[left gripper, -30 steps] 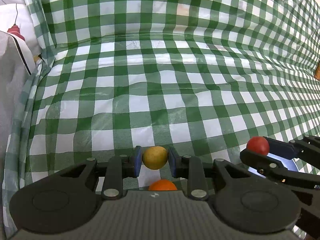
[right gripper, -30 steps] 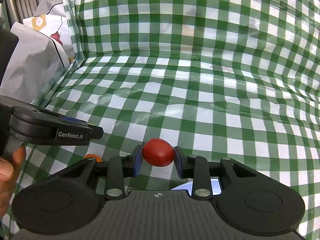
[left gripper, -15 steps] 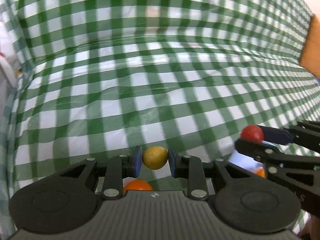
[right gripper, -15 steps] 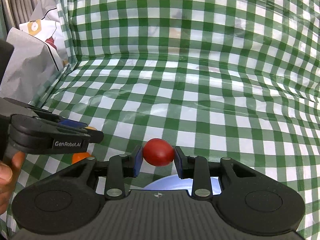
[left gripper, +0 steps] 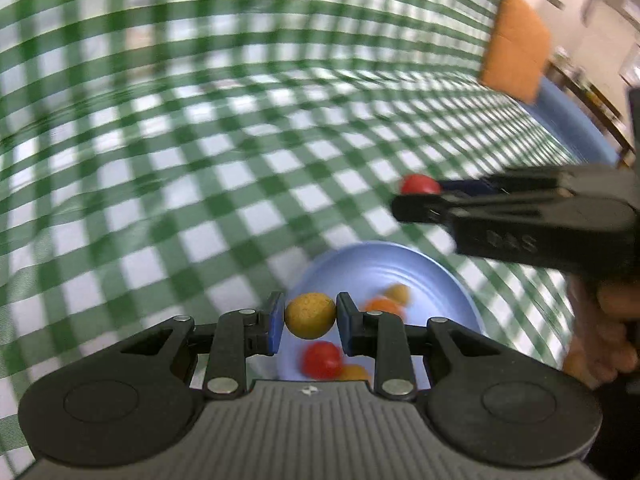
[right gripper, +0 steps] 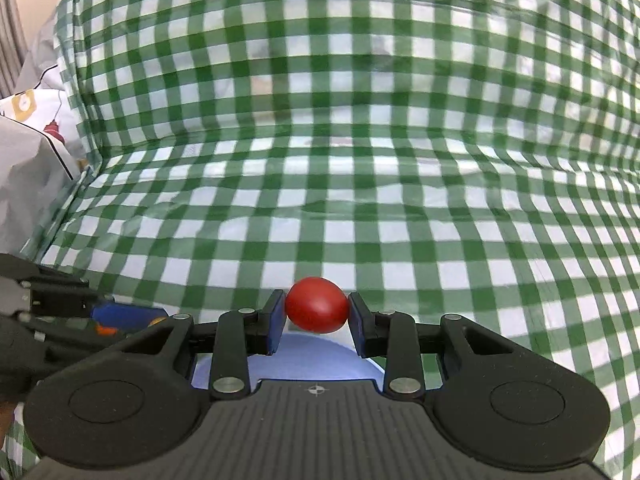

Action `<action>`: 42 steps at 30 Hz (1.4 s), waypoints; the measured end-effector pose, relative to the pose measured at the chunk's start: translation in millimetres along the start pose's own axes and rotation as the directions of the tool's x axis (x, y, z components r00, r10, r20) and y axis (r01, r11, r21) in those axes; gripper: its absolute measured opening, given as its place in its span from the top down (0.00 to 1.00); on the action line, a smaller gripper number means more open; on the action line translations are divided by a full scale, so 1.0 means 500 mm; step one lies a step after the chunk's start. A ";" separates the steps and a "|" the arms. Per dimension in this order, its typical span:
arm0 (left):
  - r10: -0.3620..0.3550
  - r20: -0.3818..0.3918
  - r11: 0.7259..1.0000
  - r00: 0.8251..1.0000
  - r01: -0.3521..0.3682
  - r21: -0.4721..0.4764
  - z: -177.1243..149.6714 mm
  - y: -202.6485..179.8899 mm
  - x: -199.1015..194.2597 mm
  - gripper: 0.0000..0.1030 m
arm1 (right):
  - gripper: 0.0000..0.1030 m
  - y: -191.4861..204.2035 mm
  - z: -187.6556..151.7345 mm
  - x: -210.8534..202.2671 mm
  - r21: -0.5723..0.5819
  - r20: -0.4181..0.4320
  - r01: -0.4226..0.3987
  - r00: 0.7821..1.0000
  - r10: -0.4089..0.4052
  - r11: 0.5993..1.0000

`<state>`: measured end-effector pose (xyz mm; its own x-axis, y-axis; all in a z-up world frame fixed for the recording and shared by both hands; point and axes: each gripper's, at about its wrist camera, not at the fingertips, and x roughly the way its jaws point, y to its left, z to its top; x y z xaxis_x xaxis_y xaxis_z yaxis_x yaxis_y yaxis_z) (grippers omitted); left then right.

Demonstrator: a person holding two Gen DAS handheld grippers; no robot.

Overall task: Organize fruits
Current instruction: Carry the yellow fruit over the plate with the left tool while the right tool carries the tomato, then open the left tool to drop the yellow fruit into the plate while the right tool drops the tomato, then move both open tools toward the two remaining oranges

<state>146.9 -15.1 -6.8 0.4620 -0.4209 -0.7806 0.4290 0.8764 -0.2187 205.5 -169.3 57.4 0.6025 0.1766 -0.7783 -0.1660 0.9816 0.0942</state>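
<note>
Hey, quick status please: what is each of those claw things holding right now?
Left gripper shut on small round yellow fruit. Right gripper shut on small red fruit. Round blue plate below, nothing in the way.

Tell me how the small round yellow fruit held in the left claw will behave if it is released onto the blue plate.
The small round yellow fruit is nearly spherical, so it will probably roll. The shallow blue plate has a low rim, which may stop it. It looks firm, since the left claw pinches it without visible denting.

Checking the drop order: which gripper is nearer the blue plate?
Left. The left gripper holds its yellow fruit over the blue plate; the right gripper sits beyond its far rim.
</note>
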 end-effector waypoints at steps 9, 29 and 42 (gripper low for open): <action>-0.016 -0.024 0.990 1.000 0.019 0.141 -0.034 -0.112 0.031 0.70 | 0.66 -0.025 -0.045 -0.020 -0.004 -0.028 0.016 0.999 -0.016 1.000; -0.007 0.131 0.971 0.991 -0.025 0.239 -0.052 -0.123 -0.098 0.15 | 0.33 -0.005 -0.105 -0.101 0.054 -0.004 0.060 0.998 -0.060 0.997; 0.761 0.401 0.638 0.510 -0.700 -0.320 -0.140 0.195 -0.547 0.05 | 0.33 0.099 -0.158 -0.203 0.190 0.156 -0.097 0.985 0.068 0.977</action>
<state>8.0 201.7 144.3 0.8735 0.3584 -0.3295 -0.2984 0.9289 0.2193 74.5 -144.5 92.3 0.7041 0.2518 -0.6639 -0.0724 0.9556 0.2857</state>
